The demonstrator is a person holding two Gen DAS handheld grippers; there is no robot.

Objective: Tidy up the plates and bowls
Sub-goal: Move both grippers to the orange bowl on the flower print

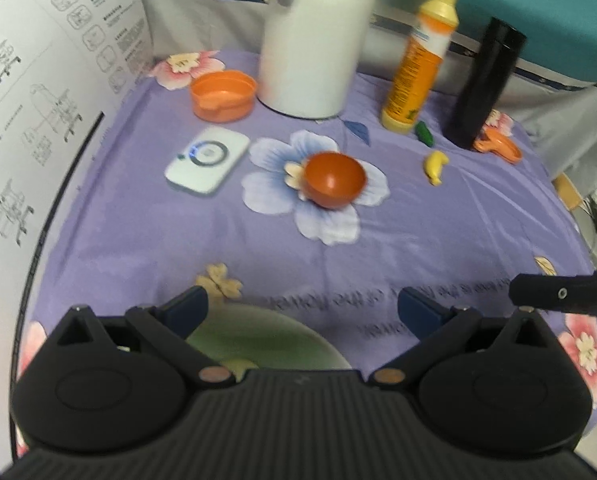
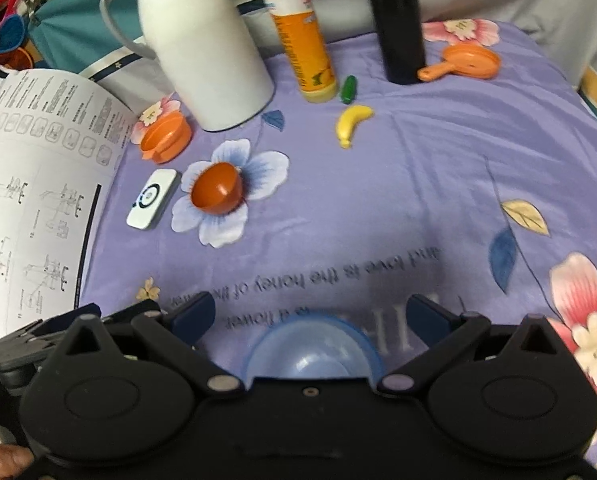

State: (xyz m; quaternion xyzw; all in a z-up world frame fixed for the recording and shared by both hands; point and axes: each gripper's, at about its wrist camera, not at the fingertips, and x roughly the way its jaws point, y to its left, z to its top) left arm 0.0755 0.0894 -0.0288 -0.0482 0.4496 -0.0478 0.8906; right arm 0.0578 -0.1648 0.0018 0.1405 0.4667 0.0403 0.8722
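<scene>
We take the red-orange bowl (image 1: pixel 333 179) as our reference; it sits tipped on a blue printed flower of the purple floral cloth (image 1: pixel 438 240), its opening turned toward the cameras.

Left gripper (image 1: pixel 302 304): jaws spread wide, nothing between them. It hangs nearer the camera than the bowl, well apart from it. A green plate (image 1: pixel 258 336) lies on the cloth directly beneath this gripper, partly hidden by its body.

Right gripper (image 2: pixel 310 312): jaws likewise spread, gripping nothing. A blue bowl (image 2: pixel 312 350) sits just below it at the near edge of the cloth, its lower part covered by the gripper body; we cannot tell whether the fingers touch it.

Just left of the red-orange bowl lies a white flat device (image 1: pixel 207 159) with a ring mark. Behind and left of the bowl stands an orange cup (image 1: pixel 223 95); directly behind it, a white jug (image 1: pixel 314 36). Behind and to the right we note an orange-and-yellow bottle (image 1: pixel 418 64), a small green toy (image 1: pixel 423 133), a black flask (image 1: pixel 483 84) and an orange toy pan (image 2: pixel 464 62) beside the flask. A yellow toy banana (image 1: pixel 435 166) lies to the right of the bowl. A printed instruction sheet (image 1: pixel 38 120) curls up at the far left.
</scene>
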